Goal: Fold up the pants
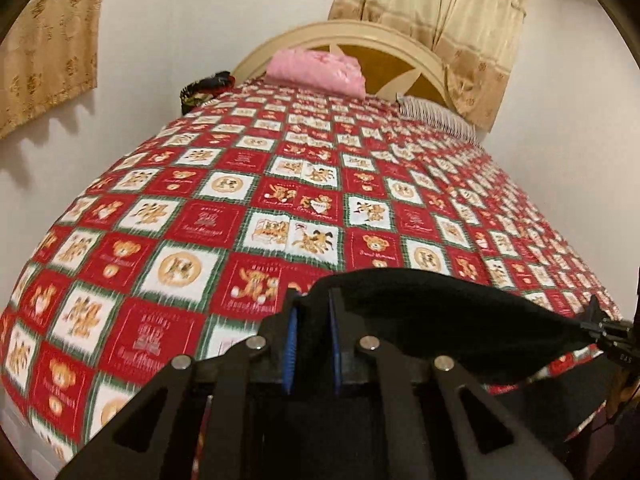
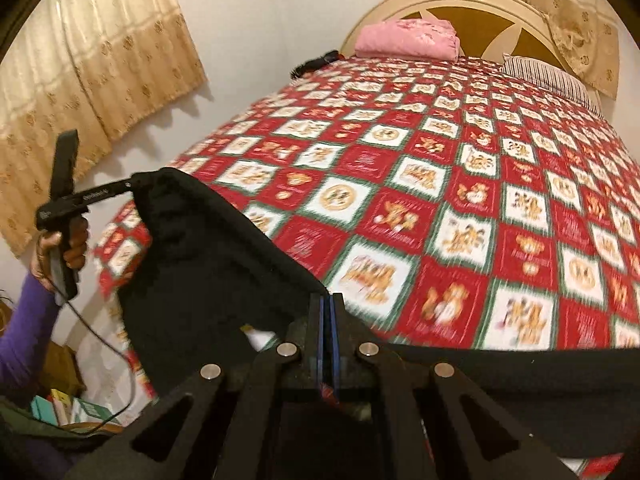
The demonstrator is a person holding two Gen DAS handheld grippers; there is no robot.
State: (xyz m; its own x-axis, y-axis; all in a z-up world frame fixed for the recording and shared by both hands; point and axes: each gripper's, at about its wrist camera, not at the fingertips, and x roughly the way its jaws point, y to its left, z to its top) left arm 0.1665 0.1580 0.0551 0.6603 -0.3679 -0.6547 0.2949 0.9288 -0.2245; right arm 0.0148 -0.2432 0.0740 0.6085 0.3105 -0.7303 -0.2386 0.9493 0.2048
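Black pants (image 1: 420, 300) fill my near view, one edge pinched in the left gripper (image 1: 312, 312), the far corner clamped in the right gripper (image 2: 329, 312). Cloth hangs stretched between both claws, above the bedspread (image 1: 240, 184), which runs ahead of them. Pink folded bundle (image 2: 408, 40) sits far ahead. Risk: thin bite on the right; uneven pull could slip the fabric or skew the fold.

Both wrist views face the bed (image 1: 280, 184) headward.
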